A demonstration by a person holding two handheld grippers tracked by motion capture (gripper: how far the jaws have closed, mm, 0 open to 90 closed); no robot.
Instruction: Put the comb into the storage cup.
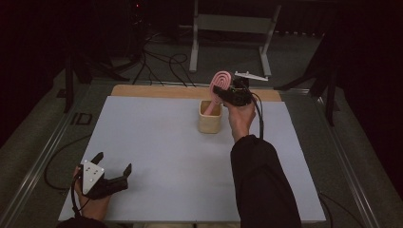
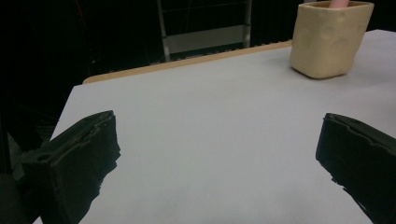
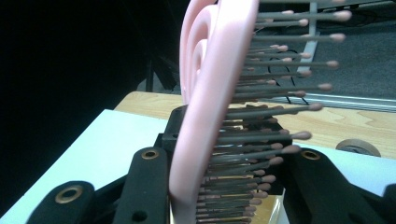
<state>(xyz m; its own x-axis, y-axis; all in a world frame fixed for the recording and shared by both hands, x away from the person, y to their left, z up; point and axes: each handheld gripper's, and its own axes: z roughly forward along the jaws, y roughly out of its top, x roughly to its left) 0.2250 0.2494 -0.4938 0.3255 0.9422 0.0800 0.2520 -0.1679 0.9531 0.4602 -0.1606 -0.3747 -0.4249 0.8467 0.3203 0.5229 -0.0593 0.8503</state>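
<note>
At the left side of the table, near its front edge, we saw the left gripper held low in the person's left hand, with its two black jaws spread wide apart and nothing between them. In the left gripper view these jaws stood far from each other above the bare pale surface, and the cup was well apart from them, toward the far right corner. Going to the right in the high view, the beige cup stood on the table close to the wooden strip at the far edge. The handle of the pink hairbrush went down into this cup, and the head of the brush leaned up and to the right. The right gripper was clamped on this head, just above the cup. In the right gripper view, the hairbrush stood between the two jaws, with its bristles pointing to the right.
</note>
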